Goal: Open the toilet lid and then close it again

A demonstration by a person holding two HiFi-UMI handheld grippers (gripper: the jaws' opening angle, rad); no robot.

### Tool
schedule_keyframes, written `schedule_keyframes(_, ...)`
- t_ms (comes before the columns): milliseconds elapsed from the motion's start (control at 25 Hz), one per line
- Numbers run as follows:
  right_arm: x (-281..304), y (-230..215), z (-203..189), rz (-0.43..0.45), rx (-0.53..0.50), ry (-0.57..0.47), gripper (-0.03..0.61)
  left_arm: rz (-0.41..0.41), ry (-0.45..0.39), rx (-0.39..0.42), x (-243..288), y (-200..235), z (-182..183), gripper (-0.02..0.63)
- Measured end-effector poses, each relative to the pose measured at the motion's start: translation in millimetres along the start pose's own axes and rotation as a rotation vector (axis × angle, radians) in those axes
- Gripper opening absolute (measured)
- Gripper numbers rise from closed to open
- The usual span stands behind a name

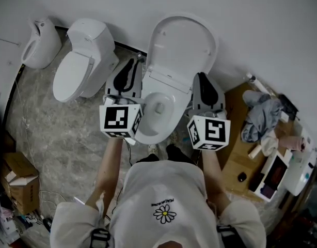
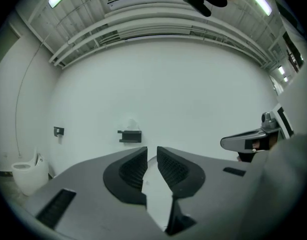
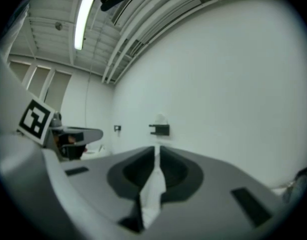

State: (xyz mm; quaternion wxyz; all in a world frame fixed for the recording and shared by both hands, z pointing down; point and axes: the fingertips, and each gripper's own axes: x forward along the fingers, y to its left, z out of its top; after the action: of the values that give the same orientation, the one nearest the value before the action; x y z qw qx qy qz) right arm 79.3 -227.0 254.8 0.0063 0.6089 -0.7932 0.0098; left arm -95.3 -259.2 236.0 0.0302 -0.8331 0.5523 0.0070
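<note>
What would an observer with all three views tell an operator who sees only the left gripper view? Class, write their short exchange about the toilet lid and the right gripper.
Operator: Past my jaws I see only the wall. Is the lid up?
Observer: Yes. In the head view the toilet lid stands raised.
Operator: Is the right gripper holding anything?
Observer: No. Its own view shows it shut, with nothing between its jaws.

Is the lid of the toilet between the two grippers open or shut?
Open: the lid stands up against the wall and the bowl below it is uncovered.
</note>
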Motion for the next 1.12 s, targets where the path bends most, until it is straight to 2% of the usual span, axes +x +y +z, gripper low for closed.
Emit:
schedule_keyframes(40, 7.3, -8.8, 3.1, -0.012, -0.007, -0.003, 0.034, -0.016, 0.003, 0.006, 13.8, -1.1, -0.5, 0.083)
schedule_keyframes(160, 31.6, -36.5, 8.2, -0.045, -0.033, -0.004, 0.037, -0.058, 0.024, 0.016, 59.0, -3.5, -8.3, 0.097)
schedule_keyframes(240, 49.6, -54.2, 6.3, -0.058, -0.037, 0.001, 0.069, -0.085, 0.051, 0.006, 90.9, -4.0, -17.9, 0.122)
schedule_keyframes(400, 84.1, -91.5, -11.3, -0.098, -0.033, 0.045, 0.085, -0.121, 0.112, 0.003, 151.3, -6.5, -39.9, 0.171)
schedule_keyframes(560, 119.4, -121.7, -38.2, -0.108, -0.012, 0.125, 0.152, -0.156, 0.175, 0.004, 207.0, -9.9, -69.5, 0.221)
schedule_keyframes(640, 136.4, -132.1, -53.1, -0.109, 0.002, 0.164, 0.186, -0.160, 0.207, 0.016, 229.2, -7.1, -84.4, 0.235)
schedule_keyframes(720, 150.4, -140.3, -67.1, -0.110, 0.001, 0.199, 0.192, -0.151, 0.238, 0.041, 247.2, -1.7, -98.1, 0.242)
schedule_keyframes(960, 180.6, -158.6, -110.6, -0.117, -0.033, 0.301, 0.192, -0.140, 0.316, 0.081, 289.6, 14.3, -133.6, 0.242)
schedule_keyframes(1120, 189.3, -168.7, -126.7, -0.140, -0.049, 0.335, 0.192, -0.128, 0.367, 0.102, 305.5, 21.1, -154.0, 0.242)
